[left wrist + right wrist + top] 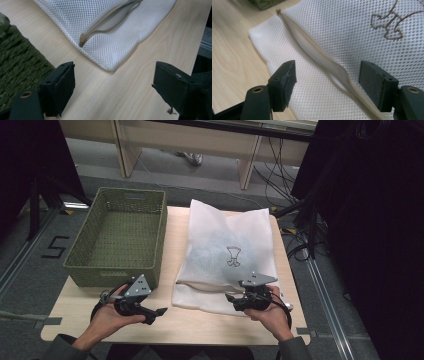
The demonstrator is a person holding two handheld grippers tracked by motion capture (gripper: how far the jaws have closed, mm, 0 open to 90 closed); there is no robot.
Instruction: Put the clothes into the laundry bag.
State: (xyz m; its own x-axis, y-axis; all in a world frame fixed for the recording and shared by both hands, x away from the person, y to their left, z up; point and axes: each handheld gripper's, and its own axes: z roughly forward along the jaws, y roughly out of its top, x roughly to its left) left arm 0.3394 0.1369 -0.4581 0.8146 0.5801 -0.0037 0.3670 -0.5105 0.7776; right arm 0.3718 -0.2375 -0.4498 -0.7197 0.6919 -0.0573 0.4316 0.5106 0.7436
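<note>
Mesh laundry bag (227,255) looks light, limp; right gripper (327,82), jaws spread, should pinch its gaping zipper edge (319,56); left gripper (113,90) gapes empty

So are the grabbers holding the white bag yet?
No. The left gripper is open over bare table, and the right gripper is open over the mesh laundry bag, straddling its zipper opening.
</note>
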